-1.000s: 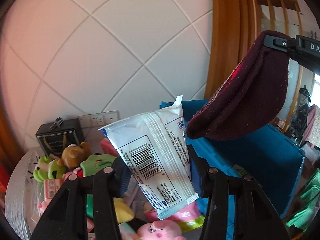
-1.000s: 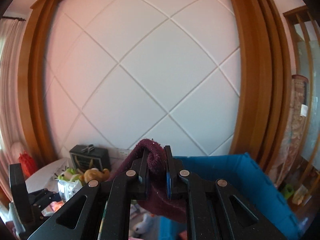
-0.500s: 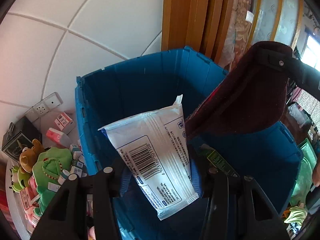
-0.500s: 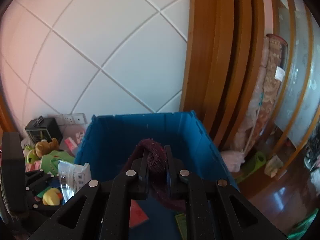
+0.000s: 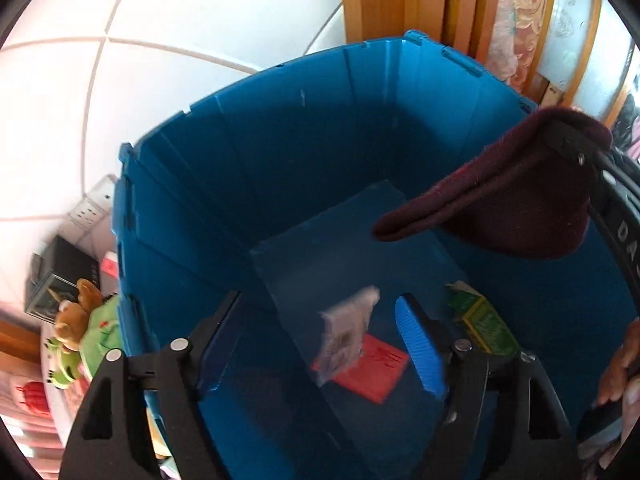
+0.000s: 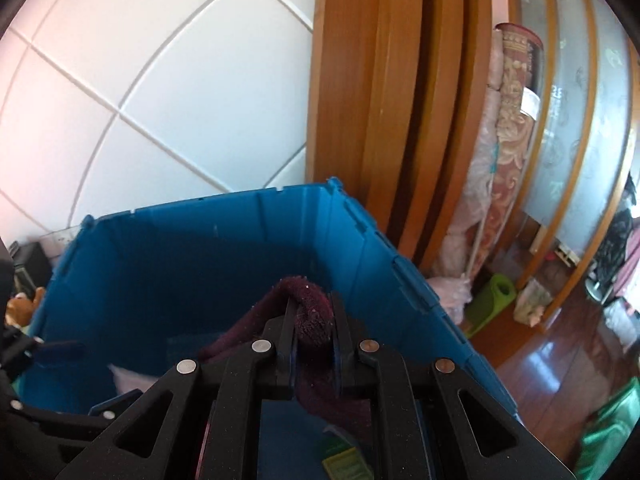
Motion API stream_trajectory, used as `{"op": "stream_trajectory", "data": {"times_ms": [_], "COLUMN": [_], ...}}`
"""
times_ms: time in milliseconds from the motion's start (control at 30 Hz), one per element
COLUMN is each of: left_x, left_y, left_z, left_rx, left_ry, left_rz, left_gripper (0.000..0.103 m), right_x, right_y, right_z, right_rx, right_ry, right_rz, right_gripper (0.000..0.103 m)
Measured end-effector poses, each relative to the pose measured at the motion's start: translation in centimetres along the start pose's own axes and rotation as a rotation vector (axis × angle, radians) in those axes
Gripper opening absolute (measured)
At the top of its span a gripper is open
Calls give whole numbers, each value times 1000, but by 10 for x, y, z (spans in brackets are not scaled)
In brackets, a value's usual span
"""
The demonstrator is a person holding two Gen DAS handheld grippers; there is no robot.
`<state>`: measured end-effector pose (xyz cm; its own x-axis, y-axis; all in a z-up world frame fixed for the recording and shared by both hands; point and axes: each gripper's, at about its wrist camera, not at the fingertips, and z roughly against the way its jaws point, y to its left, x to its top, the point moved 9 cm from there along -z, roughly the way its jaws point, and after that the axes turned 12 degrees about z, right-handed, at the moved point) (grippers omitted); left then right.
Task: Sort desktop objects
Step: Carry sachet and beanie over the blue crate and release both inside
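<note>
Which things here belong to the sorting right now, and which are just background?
In play: blue bin; white packet, dropping from opening left gripper; maroon cloth in right gripper.

Background: plush toys; rolled rug.

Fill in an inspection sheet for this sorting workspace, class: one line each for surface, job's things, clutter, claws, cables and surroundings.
Surface: blue bin open, floor partly bare.
Job's things: white packet, blurred, loose in the bin between the claw fingers; dark red cloth above the bin; red flat pack and green box on the bin floor.
Clutter: plush toys and a dark box beside the bin.
Claws: left claw opening, pads off the packet; right claw shut on the cloth.
Cables: nothing seen.
Surroundings: white tiled wall, wooden frame, wall sockets.
</note>
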<state>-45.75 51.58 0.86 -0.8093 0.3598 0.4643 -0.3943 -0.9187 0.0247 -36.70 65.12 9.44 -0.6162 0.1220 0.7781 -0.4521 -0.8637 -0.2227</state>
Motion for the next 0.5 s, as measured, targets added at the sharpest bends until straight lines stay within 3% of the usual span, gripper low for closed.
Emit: {"op": "stream_trajectory", "data": {"times_ms": [167, 233, 300, 400, 500], "left_x": [-1, -3, -5, -7, -12], "left_y": [5, 6, 7, 9, 11], "left_z": [-24, -29, -33, -33, -29], "left_rx": [7, 5, -7, -12, -20], "left_ry": [84, 105, 127, 137, 145], "left_rz": [22, 24, 31, 36, 29], "left_gripper": [76, 76, 76, 76, 76], "right_x": [-22, -30, -38, -46, -57], "right_y": [14, 19, 18, 17, 20], "right_z": [-29, -34, -39, -45, -50], "right_rx": [86, 111, 96, 78, 66], "right_ry": [132, 182, 225, 260, 318], "right_rz": [19, 19, 22, 43, 60], "right_gripper": [24, 38, 52, 58, 89]}}
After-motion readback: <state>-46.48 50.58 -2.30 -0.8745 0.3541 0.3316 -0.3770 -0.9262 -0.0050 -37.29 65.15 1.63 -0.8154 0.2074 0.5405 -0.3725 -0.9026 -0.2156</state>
